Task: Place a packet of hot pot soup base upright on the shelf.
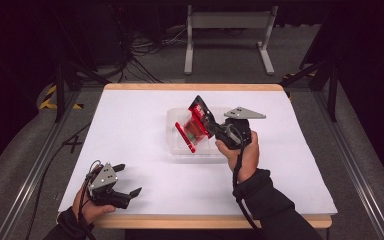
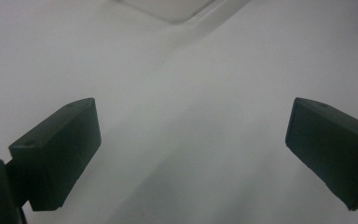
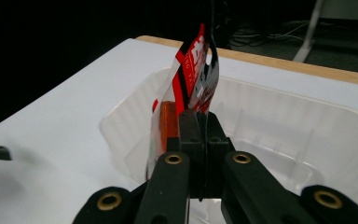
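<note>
From the high view we see the whole white tabletop (image 1: 145,130) with its pale wooden edge, the left gripper (image 1: 129,180) low at about 7 o'clock, and the right gripper (image 1: 213,128) near the centre, each held in a hand with a dark sleeve. There the right gripper holds a red, black and white plastic packet (image 1: 196,122) tilted above a clear shallow plastic tray (image 1: 176,131) that sits just past the middle of the tabletop, toward 12 o'clock.

The right gripper view adds what the high view cannot: the fingers (image 3: 189,128) are closed tight on the lower edge of the packet (image 3: 198,74), which stands nearly upright, with something orange (image 3: 168,119) visible through its clear part. The tray's ribbed wall (image 3: 279,116) curves round behind and beside it.

The left gripper view gives us the fingers (image 2: 58,156) spread wide apart, gripping nothing, hovering over bare tabletop (image 2: 191,116); whether they touch it we cannot tell. A corner of the tray (image 2: 168,7) shows at 12 o'clock, well apart from them
</note>
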